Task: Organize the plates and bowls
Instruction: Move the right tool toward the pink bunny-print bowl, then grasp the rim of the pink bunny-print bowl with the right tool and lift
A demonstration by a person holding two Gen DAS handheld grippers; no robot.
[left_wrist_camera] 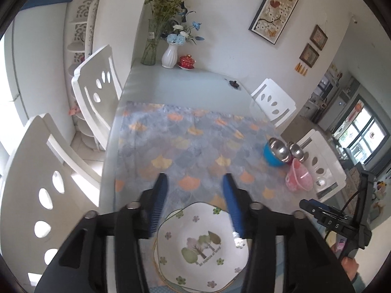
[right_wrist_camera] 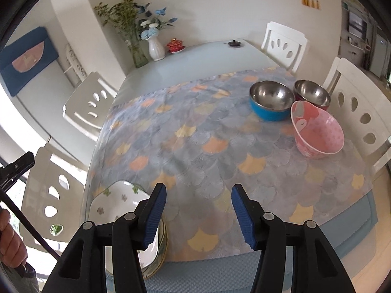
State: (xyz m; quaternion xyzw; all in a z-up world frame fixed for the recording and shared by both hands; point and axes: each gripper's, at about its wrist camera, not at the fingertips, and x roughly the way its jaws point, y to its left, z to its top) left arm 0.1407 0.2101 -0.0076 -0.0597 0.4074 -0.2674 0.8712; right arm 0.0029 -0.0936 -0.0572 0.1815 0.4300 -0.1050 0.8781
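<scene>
A stack of white floral plates (left_wrist_camera: 202, 246) sits at the near left edge of the table; it also shows in the right wrist view (right_wrist_camera: 117, 202). My left gripper (left_wrist_camera: 194, 183) is open and empty, hovering just above the stack. My right gripper (right_wrist_camera: 199, 193) is open and empty over the patterned cloth, right of the plates. A blue steel-lined bowl (right_wrist_camera: 270, 102), a red steel-lined bowl (right_wrist_camera: 311, 94) and a tilted pink bowl (right_wrist_camera: 317, 131) cluster at the table's right side. In the left wrist view I see the blue bowl (left_wrist_camera: 275, 152) and the pink bowl (left_wrist_camera: 299, 177).
White chairs (left_wrist_camera: 97, 83) stand along both sides of the table. A glass vase of flowers (right_wrist_camera: 138, 48), a white vase (right_wrist_camera: 156, 48), a red lidded cup (right_wrist_camera: 174, 45) and a small dark object (right_wrist_camera: 234, 43) stand at the far end. The patterned cloth (right_wrist_camera: 195, 134) covers the near half.
</scene>
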